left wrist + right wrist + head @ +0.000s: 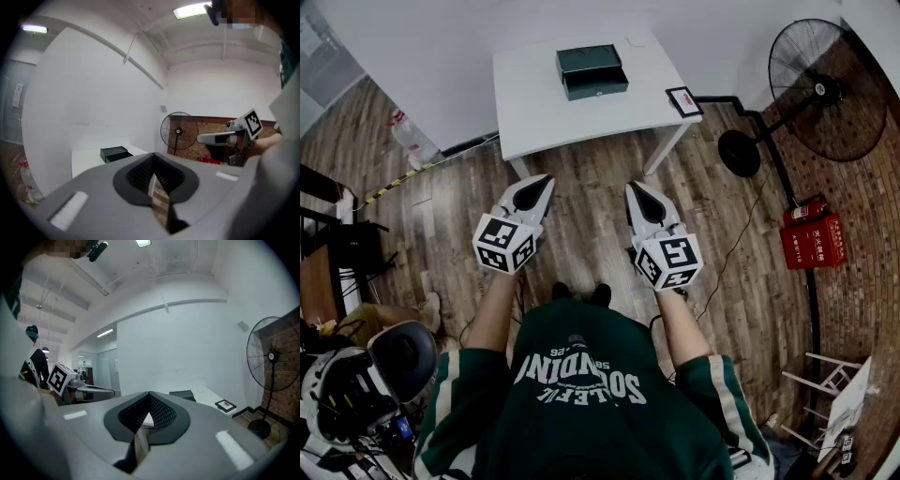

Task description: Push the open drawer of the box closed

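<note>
The dark green box (592, 71) sits on the white table (534, 103) at the upper centre of the head view, with its drawer (596, 89) slid out toward the person. It looks stiff and light, so I'd push squarely on the drawer front. The left gripper (546, 180) and right gripper (632, 187) hang mid-frame, well apart from it, jaws pressed together on nothing.

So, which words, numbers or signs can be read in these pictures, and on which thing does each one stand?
"SOLEFUL", or so it seems: large white letters on the dark green sweatshirt, partly folded.
"26": small white print above them, same sweatshirt.
White characters on the red box by the brick wall: too small to read.
Label on the clear plastic bottle on the wooden floor: too blurred to read.
</note>
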### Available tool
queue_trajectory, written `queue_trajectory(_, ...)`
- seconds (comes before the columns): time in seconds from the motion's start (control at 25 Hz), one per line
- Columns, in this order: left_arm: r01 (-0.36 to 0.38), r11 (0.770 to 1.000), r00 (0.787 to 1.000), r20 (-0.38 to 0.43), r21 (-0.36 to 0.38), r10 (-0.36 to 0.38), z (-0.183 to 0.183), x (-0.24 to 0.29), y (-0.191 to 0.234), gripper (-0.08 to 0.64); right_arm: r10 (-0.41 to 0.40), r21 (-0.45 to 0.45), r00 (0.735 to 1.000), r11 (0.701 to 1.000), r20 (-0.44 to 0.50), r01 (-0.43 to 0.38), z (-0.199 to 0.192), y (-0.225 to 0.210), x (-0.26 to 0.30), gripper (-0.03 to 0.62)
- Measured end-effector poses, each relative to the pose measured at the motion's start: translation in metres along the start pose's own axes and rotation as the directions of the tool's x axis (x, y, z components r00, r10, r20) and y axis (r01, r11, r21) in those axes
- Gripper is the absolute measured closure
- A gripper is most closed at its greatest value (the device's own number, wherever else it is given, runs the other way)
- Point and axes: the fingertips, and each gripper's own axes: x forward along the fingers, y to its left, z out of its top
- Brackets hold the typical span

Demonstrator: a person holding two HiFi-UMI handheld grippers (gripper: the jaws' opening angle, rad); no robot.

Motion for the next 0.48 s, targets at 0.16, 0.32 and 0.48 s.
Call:
queue_trajectory(0.16,-0.012,1.000,1.000,-0.005,0.000,0.012,-0.003,0.005,-0.003,0.508,0.019,-0.012,1.000,1.000,0.023,-0.019,0.001,-0.004,-0.001,0.591)
queue_trajectory(0.32,-0.012,1.000,1.000,-0.007,-0.006,0.012,-0.006,0.016,-0.010,0.508,0.017,0.001,1.000,1.000,0.014,-0.017,-0.004,-0.015,-0.003,0.591)
queue_trajectory(0.48,-0.019,1.000,1.000,-0.012,-0.010,0.019,-0.007,0.027,-0.020,0.508,0.022,0.028,1.000,0.999,-0.011,-0.022,-0.016,-0.025,-0.011,0.591)
